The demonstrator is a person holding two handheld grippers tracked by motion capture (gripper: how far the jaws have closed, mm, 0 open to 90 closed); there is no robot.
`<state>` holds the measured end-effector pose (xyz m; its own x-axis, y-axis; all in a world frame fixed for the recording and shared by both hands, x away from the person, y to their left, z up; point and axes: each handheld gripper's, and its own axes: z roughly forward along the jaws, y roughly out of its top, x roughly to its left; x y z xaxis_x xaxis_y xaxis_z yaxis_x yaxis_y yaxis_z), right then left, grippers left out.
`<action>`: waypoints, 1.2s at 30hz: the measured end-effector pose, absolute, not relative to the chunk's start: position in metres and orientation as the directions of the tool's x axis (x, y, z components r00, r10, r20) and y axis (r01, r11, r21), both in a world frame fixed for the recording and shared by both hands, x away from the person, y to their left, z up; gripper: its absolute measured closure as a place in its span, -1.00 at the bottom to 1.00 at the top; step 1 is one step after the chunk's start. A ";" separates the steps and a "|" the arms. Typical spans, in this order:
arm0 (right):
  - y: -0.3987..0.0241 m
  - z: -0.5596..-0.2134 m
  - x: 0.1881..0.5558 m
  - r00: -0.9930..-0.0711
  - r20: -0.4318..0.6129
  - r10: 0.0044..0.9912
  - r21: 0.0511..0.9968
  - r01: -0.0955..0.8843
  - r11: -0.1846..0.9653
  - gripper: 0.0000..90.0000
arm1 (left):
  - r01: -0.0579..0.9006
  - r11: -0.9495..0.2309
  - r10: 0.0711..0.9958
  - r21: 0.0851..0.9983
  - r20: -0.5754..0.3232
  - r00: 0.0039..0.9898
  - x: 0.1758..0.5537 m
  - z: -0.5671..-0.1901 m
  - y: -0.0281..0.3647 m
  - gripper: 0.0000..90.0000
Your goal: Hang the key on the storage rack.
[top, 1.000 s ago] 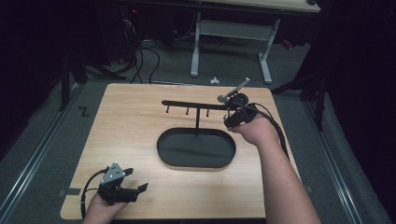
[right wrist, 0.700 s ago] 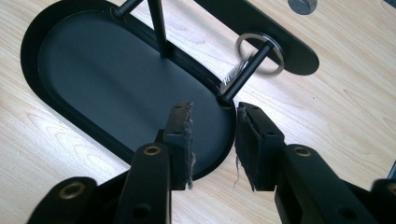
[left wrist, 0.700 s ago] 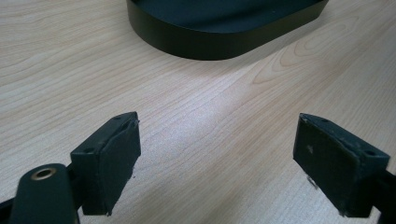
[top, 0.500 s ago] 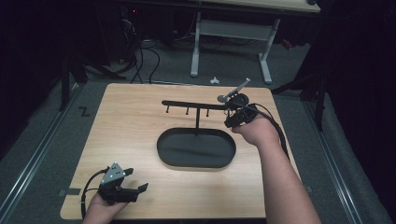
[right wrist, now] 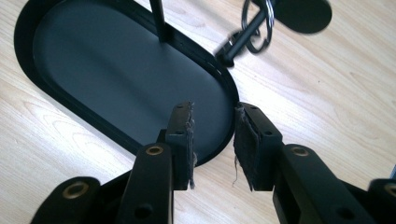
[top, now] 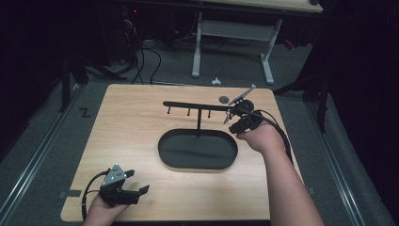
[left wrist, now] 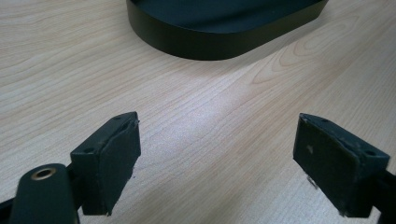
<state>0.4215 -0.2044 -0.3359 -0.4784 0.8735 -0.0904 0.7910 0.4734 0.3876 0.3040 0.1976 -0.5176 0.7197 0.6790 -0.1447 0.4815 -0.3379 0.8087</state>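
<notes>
A black oval tray [top: 162, 150] lies in the middle of the wooden table, and a thin post rises from it to a black bar with hooks [top: 188, 105]. A metal key ring [right wrist: 254, 28] hangs from a peg at the bar's right end. My right gripper [top: 235, 123] hovers just right of that end, over the tray's right rim [right wrist: 224, 84]. Its jaws [right wrist: 214, 112] stand a little apart, open, with nothing between them. My left gripper [top: 137, 194] rests near the front left of the table, wide open [left wrist: 217, 121] and empty, facing the tray's wall [left wrist: 210, 44].
A small dark disc [top: 224, 99] lies on the table behind the bar's right end, beyond the key ring [right wrist: 303, 14]. Bare wood [top: 127, 122] lies left of the tray. Desk legs and cables stand on the floor beyond the far edge.
My right gripper has drawn back slightly from the bar toward the person. The left gripper has stayed still.
</notes>
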 end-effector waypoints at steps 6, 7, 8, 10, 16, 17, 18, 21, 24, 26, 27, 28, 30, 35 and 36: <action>-0.210 -0.349 0.414 -0.471 -0.080 0.879 0.383 0.799 0.463 0.50 | 0.478 -0.333 0.681 0.813 -0.144 0.718 0.303 -0.518 0.199 -0.66; -0.211 -0.351 0.414 -0.474 -0.078 0.877 0.385 0.797 0.465 0.50 | 0.478 -0.333 0.680 0.813 -0.144 0.719 0.303 -0.518 0.199 -0.66; -0.212 -0.354 0.412 -0.471 -0.075 0.879 0.384 0.799 0.462 0.50 | 0.477 -0.334 0.680 0.813 -0.143 0.719 0.303 -0.518 0.199 -0.66; -0.214 -0.360 0.409 -0.465 -0.073 0.882 0.386 0.803 0.455 0.49 | 0.476 -0.333 0.681 0.814 -0.142 0.719 0.302 -0.518 0.200 -0.66; -0.221 -0.381 0.393 -0.456 -0.096 0.885 0.410 0.792 0.453 0.47 | 0.476 -0.334 0.687 0.813 -0.136 0.714 0.297 -0.521 0.207 -0.66; -0.223 -0.385 0.389 -0.454 -0.096 0.886 0.416 0.790 0.450 0.47 | 0.477 -0.337 0.689 0.811 -0.133 0.712 0.296 -0.521 0.208 -0.66; -0.224 -0.387 0.387 -0.452 -0.100 0.886 0.421 0.788 0.449 0.47 | 0.479 -0.337 0.697 0.811 -0.128 0.706 0.294 -0.521 0.210 -0.66; -0.231 -0.399 0.377 -0.443 -0.091 0.892 0.438 0.786 0.436 0.46 | 0.486 -0.324 0.712 0.812 -0.129 0.690 0.290 -0.521 0.216 -0.66; -0.236 -0.411 0.368 -0.431 -0.085 0.898 0.448 0.789 0.421 0.45 | 0.489 -0.320 0.724 0.811 -0.123 0.678 0.287 -0.521 0.221 -0.66; -0.241 -0.420 0.360 -0.423 -0.085 0.902 0.462 0.786 0.411 0.44 | 0.488 -0.313 0.733 0.814 -0.119 0.670 0.286 -0.520 0.223 -0.66; -0.244 -0.425 0.356 -0.422 -0.087 0.902 0.472 0.780 0.411 0.43 | 0.489 -0.311 0.735 0.815 -0.120 0.667 0.286 -0.520 0.224 -0.66; -0.246 -0.429 0.352 -0.414 -0.083 0.906 0.482 0.780 0.400 0.42 | 0.489 -0.306 0.739 0.817 -0.120 0.662 0.286 -0.520 0.225 -0.66; -0.250 -0.437 0.343 -0.404 -0.066 0.912 0.508 0.773 0.379 0.40 | 0.490 -0.303 0.744 0.817 -0.119 0.658 0.287 -0.520 0.226 -0.66; -0.257 -0.457 0.319 -0.372 -0.068 0.926 0.584 0.737 0.339 0.38 | 0.490 -0.303 0.746 0.817 -0.117 0.655 0.290 -0.522 0.224 -0.66; -0.258 -0.460 0.315 -0.364 -0.069 0.929 0.595 0.732 0.331 0.38 | 0.488 -0.305 0.745 0.818 -0.114 0.657 0.291 -0.522 0.223 -0.66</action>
<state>0.3154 -0.2584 -0.4603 -0.3638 0.9289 -0.0694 0.7324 0.3312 0.5949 0.2911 0.2225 -0.5216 0.6568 0.7454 -0.1141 0.4883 -0.3050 0.8177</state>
